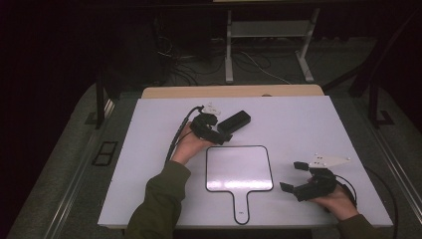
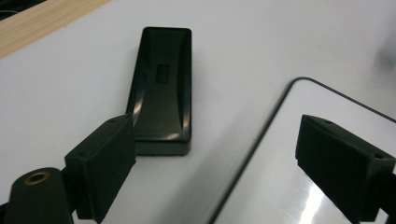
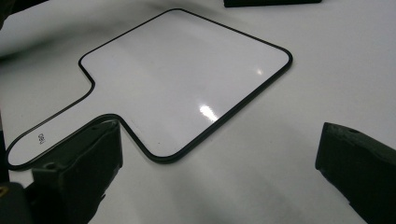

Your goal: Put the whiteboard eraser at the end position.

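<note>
The left claw (image 1: 215, 130) is spread wide, just beside the black eraser (image 1: 234, 121) at eleven o'clock from the little whiteboard (image 1: 239, 169) on the counter (image 1: 308, 124). The right claw (image 1: 298, 177) is spread too. A crooked grab might push the eraser away.

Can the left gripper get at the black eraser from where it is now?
Probably yes: the left gripper is open, right beside the black eraser, with nothing between them on the white table.
</note>
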`<state>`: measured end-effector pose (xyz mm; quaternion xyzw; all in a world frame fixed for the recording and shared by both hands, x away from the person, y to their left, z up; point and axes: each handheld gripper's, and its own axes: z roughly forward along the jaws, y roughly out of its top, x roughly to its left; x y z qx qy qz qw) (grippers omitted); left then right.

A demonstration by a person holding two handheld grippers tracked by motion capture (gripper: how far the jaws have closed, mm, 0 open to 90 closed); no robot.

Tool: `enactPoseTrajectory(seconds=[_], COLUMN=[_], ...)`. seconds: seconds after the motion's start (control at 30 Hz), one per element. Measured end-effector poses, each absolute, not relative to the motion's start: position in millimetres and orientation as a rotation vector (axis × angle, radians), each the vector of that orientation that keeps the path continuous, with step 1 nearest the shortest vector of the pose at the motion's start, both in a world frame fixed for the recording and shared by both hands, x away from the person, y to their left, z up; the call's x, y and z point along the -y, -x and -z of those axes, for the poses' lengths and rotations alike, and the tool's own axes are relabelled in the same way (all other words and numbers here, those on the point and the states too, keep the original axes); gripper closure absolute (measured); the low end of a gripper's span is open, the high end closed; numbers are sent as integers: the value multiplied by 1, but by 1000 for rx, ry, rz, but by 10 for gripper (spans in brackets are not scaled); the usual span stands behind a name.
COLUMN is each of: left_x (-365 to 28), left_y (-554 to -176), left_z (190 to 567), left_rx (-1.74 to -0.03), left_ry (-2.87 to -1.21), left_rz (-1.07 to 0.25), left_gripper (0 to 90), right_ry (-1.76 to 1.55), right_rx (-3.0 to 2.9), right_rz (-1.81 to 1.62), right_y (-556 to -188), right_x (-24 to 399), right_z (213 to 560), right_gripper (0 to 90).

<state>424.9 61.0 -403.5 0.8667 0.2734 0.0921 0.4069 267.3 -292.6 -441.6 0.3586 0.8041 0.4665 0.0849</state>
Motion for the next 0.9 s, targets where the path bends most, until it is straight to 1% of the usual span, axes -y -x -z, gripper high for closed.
enactPoseTrajectory(seconds=[0.27,0.6,0.7,0.9], left_x=[-72,-86,-91,-103], left_y=[-405,-377,-367,-349], left_z=[405,408,408,408], left_rx=[-699,-695,-693,-693], left_ry=[-2184,-2154,-2149,-2127], left_rz=[-227,-226,-248,-260], left_gripper=[97,37,2,0], right_ry=[-1065,-1068,-1065,-1067], right_rx=[-2397,-2391,-2389,-2388], right_rz=[-1386,-1391,-1393,-1394], right_y=[-267,-266,-266,-266], right_x=[292,292,292,292], right_z=[442,441,441,441], right_gripper=[0,0,0,0])
